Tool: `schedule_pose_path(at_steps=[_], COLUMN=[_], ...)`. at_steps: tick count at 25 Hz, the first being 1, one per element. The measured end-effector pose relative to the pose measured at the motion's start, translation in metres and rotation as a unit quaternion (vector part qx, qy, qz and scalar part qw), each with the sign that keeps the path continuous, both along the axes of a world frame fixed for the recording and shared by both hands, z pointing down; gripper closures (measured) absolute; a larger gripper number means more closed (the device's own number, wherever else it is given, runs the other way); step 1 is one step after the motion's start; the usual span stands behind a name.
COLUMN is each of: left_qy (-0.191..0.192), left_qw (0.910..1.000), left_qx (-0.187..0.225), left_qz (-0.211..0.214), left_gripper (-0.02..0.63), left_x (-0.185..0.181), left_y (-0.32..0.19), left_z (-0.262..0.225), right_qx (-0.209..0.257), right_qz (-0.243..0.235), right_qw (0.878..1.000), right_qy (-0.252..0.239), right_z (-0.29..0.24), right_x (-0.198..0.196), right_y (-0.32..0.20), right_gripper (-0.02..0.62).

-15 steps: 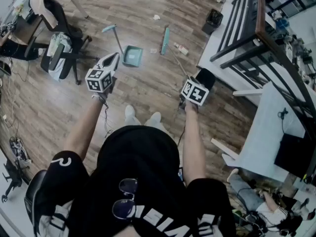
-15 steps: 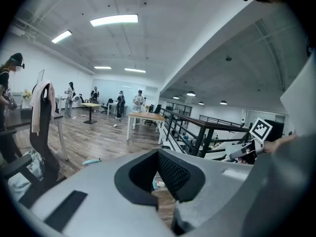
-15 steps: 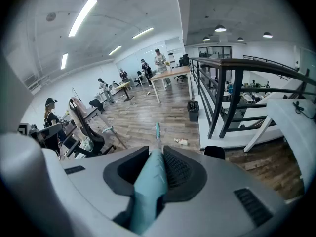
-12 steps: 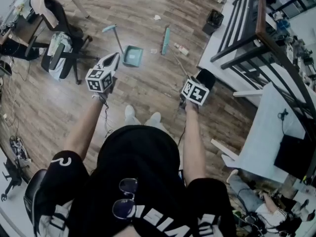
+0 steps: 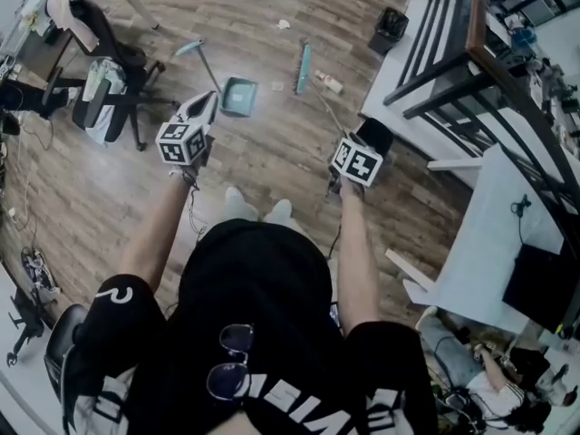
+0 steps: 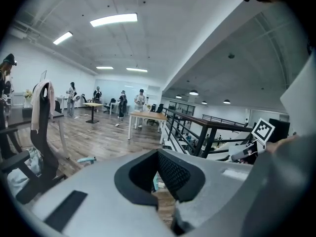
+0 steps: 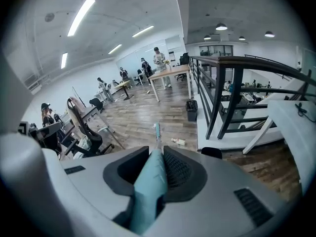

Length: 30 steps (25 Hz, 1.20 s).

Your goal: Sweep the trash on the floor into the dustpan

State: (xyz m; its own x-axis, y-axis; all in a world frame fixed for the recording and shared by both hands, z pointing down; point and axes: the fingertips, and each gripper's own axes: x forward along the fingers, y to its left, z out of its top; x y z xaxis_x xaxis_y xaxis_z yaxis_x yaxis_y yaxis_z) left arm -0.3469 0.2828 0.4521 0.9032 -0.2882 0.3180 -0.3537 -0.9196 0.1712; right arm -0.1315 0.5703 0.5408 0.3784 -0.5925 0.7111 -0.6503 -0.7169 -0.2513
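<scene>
Little change since the earlier frame: floor scene nudged up in head view, right gripper [image 5: 361, 143] raised a hair. Clamped on broom handle [image 7: 148, 191], teal grip pinched between the pads. Left gripper [image 5: 207, 105] pressed nearly together, empty, apart from dustpan [image 5: 238, 96]. Broom head [image 5: 303, 69] on floor just beside dustpan, trash [image 5: 330, 82] just right of it, paper scrap [image 5: 284, 24] further off. To sweep well: probably take dustpan handle with left first, turn pan mouth toward trash, then pull bristles low in short strokes, grip firm against twisting.
</scene>
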Motion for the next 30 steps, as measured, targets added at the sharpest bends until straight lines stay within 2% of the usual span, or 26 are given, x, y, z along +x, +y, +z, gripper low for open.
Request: schedule_pose_path(at_steps=[6,12,18,21,30], left_qy=[-0.012,-0.022,-0.038,-0.042,-0.054], left_qw=[0.9999,0.9994,0.9980,0.9973,0.9955], left_qx=[-0.005,-0.021,-0.043,-0.049,-0.067], left_qz=[0.009,0.015,0.026,0.034,0.039], left_gripper=[0.609,0.608,0.608,0.608,0.609], left_x=[0.025,0.059,0.104,0.124,0.173], left_y=[0.002,-0.024,-0.071,-0.097,-0.172], left_z=[0.013,0.035,0.053,0.057,0.071], right_qx=[-0.013,-0.030,-0.030,-0.057,-0.072], right_qz=[0.006,0.016,0.023,0.034,0.039], right_qw=[1.000,0.999,0.998,0.997,0.995], right_qy=[-0.011,-0.024,-0.049,-0.041,-0.049], right_z=[0.016,0.036,0.044,0.049,0.059], right_x=[0.017,0.042,0.067,0.087,0.131], right_y=[0.002,-0.018,-0.067,-0.083,-0.147], right_gripper=[0.512,0.512,0.512,0.512,0.512])
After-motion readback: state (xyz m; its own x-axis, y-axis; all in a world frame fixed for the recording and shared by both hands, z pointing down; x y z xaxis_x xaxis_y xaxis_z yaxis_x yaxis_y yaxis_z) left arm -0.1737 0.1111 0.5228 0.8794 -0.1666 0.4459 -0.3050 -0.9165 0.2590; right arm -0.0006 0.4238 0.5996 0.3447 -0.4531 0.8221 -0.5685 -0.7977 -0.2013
